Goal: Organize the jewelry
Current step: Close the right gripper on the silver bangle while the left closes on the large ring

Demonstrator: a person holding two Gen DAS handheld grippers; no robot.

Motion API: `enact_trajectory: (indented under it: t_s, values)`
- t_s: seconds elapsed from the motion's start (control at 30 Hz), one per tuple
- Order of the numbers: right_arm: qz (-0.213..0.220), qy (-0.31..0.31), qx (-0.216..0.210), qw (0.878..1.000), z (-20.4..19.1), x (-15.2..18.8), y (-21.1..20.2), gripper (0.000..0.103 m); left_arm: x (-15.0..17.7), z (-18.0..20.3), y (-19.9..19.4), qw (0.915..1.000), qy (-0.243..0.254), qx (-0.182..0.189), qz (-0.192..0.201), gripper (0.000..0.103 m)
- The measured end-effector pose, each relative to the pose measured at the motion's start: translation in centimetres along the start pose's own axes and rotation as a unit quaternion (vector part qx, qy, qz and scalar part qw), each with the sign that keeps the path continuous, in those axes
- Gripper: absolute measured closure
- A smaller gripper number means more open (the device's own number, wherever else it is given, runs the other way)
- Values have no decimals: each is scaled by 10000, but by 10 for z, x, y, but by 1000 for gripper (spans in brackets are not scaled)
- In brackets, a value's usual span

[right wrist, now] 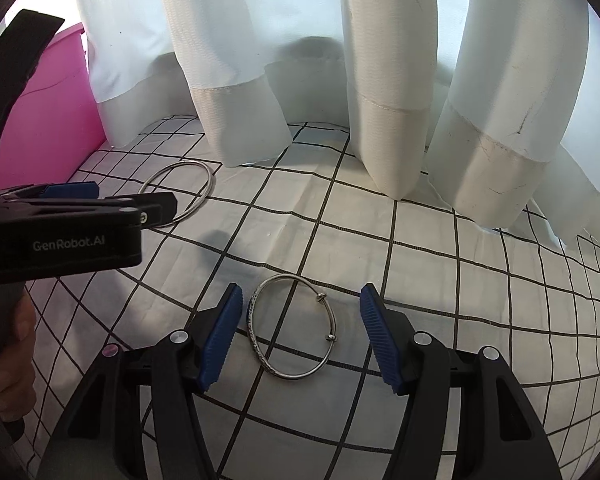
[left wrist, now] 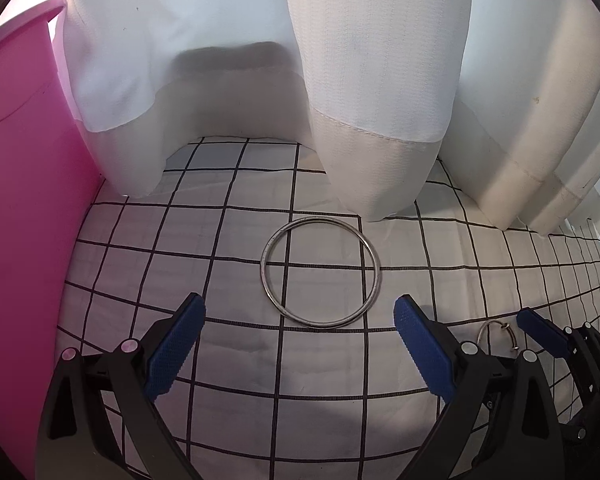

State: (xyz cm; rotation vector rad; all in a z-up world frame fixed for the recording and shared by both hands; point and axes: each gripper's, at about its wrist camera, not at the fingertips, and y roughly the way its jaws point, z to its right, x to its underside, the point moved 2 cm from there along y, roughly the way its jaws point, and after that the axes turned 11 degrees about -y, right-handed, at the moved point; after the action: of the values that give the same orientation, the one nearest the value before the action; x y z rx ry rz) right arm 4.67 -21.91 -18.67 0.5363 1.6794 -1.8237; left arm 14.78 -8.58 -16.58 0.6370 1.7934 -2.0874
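A plain silver bangle (left wrist: pixel 265 256) lies flat on the checked cloth just ahead of my open left gripper (left wrist: pixel 300 316); it also shows in the right wrist view (right wrist: pixel 209 184). A second silver bangle with two small beads (right wrist: pixel 256 340) lies flat between the open fingers of my right gripper (right wrist: pixel 300 304), touching neither finger. In the left wrist view this bangle (left wrist: pixel 485 328) peeks out behind my right finger, with the right gripper's blue fingertips (left wrist: pixel 540 330) beside it. The left gripper (right wrist: pixel 112 204) is seen side-on at the left of the right wrist view.
A pink plastic container (left wrist: pixel 24 200) stands at the left edge, also in the right wrist view (right wrist: pixel 56 112). White curtains (left wrist: pixel 360 80) hang onto the back of the white cloth with a black grid (left wrist: pixel 320 380).
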Motion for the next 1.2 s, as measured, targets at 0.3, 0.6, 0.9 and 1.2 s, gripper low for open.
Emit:
enact_trajectory:
  t_s: [0.3, 0.6, 0.9, 1.2]
  values:
    - [3, 100, 106, 9999, 2, 20, -20, 39, 7, 9, 19, 9998, 111, -132, -52, 10]
    - [-26, 135, 194, 9997, -4, 16, -15, 32, 2, 9, 27, 9999, 98, -74, 121, 5]
    - [-34, 108, 179, 9998, -8, 12, -8, 33, -8, 10, 32, 9997, 177, 23, 182, 12]
    - [83, -45, 133, 9999, -23, 7, -7, 60, 2, 14, 25, 9991, 311, 158, 243, 33]
